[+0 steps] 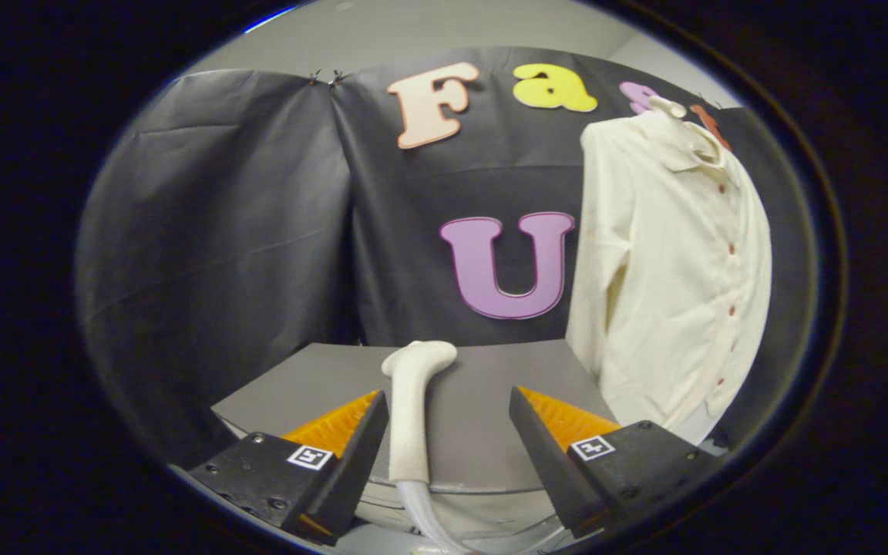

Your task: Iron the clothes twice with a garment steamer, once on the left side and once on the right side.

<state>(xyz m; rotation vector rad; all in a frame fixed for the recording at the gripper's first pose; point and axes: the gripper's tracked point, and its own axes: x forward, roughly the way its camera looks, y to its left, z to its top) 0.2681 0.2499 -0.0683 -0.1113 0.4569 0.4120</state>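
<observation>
A white garment steamer [411,408] stands upright between my fingers, close to the left finger, its head bent to the right at the top and a hose trailing from its base. My gripper [449,405] is open; a wide gap lies between the steamer and the right finger. Whether the left finger touches the handle I cannot tell. A cream long-sleeved shirt [671,262] with small red buttons hangs beyond and to the right of the right finger, its front facing me, its left sleeve hanging straight down.
A grey table [482,385] lies under and beyond the fingers, its far edge near the black cloth wall [220,231]. The shirt's lower hem hangs past the table's right corner.
</observation>
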